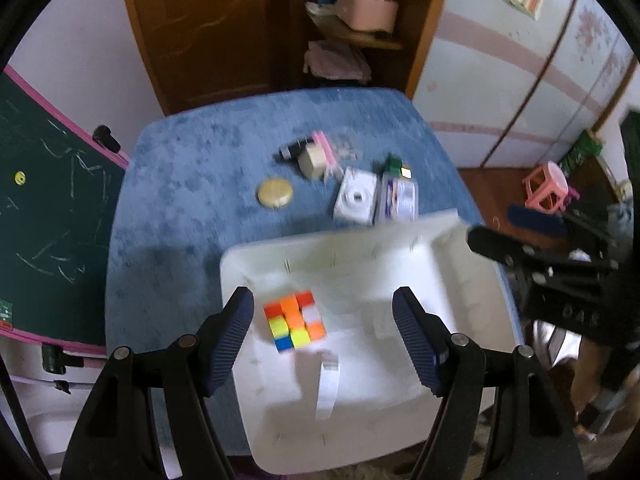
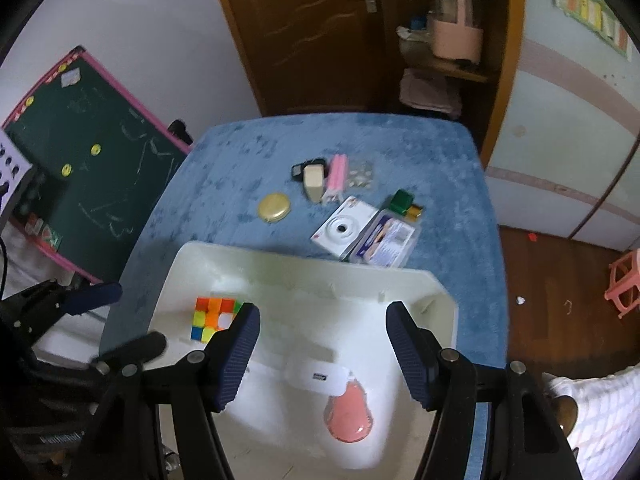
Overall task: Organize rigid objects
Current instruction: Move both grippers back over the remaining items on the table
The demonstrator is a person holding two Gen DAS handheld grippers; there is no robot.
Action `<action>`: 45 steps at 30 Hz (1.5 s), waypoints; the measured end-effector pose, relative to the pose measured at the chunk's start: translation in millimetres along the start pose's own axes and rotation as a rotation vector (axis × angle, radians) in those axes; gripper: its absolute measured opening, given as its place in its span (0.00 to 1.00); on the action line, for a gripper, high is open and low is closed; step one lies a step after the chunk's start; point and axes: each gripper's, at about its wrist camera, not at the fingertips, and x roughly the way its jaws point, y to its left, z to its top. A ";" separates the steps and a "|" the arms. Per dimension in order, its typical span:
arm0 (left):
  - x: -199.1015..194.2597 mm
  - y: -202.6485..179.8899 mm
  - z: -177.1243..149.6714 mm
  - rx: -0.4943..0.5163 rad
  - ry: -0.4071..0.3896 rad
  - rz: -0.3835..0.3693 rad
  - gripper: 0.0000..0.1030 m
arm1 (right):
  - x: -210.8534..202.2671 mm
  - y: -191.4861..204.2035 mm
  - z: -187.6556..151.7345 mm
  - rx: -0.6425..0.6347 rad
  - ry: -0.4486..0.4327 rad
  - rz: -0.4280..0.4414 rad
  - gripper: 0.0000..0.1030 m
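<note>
A white bin [image 1: 460,264] [image 2: 440,300] stands at the near edge of a blue table [image 1: 180,200] [image 2: 240,160]. A colourful puzzle cube [image 1: 295,321] [image 2: 214,318] lies inside it. A pink object with a white tag [image 2: 348,408] also lies in the bin. My left gripper [image 1: 323,320] is open and empty above the bin, the cube just below between its fingers. My right gripper [image 2: 322,336] is open and empty above the bin's middle. It also shows at the right in the left wrist view [image 1: 520,248].
Beyond the bin lie a gold round compact [image 1: 274,193] [image 2: 274,207], a beige block [image 1: 313,159] [image 2: 313,180], pink sticks [image 2: 336,176], a white packaged item [image 1: 356,197] [image 2: 344,230], a clear case [image 1: 398,197] [image 2: 384,240] and a green box [image 2: 401,201]. A chalkboard [image 1: 44,208] stands left.
</note>
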 end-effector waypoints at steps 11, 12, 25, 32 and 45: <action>-24.9 1.3 94.4 -0.026 -0.097 0.016 0.73 | -41.9 -24.6 71.5 0.031 -0.091 -0.071 0.64; -23.2 0.6 101.7 -0.024 -0.101 0.020 0.73 | -43.3 -28.3 80.0 0.040 -0.096 -0.072 0.64; 89.8 -0.3 166.7 -0.078 0.043 0.027 0.73 | 23.0 -77.1 144.9 0.177 0.000 -0.068 0.64; 169.0 8.0 170.2 -0.131 0.184 0.062 0.73 | 102.2 -108.2 145.6 0.303 0.163 -0.034 0.64; 245.8 16.5 164.5 -0.219 0.314 0.090 0.72 | 210.4 -132.9 121.3 0.458 0.368 -0.019 0.64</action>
